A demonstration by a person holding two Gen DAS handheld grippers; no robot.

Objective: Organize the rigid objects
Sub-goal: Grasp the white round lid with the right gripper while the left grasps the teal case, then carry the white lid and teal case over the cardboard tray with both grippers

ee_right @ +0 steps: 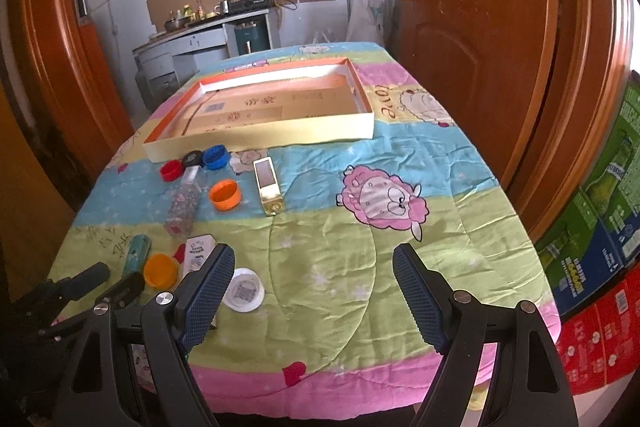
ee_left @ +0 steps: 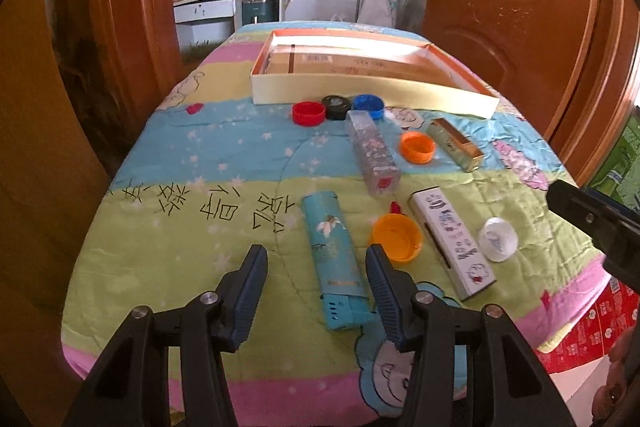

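Left wrist view: left gripper (ee_left: 316, 259) fingers spread wide, grasping nothing; teal box (ee_left: 334, 259) flat on quilt-covered bench (ee_left: 180, 227) between them, untouched. Yellow cap (ee_left: 396, 237) just right of box, white patterned box (ee_left: 452, 241) and white lid (ee_left: 498, 239) further right. Shallow tray (ee_left: 360, 95) at far end; red, black, blue caps along near wall.
Right wrist view: right gripper (ee_right: 314, 263) fingers released, bare quilt beneath.

Tray (ee_left: 360, 89) sat at far end of surface (ee_left: 192, 163); caps (ee_left: 308, 113) just before it, boxes (ee_left: 338, 259) nearer w/ more caps btwn.
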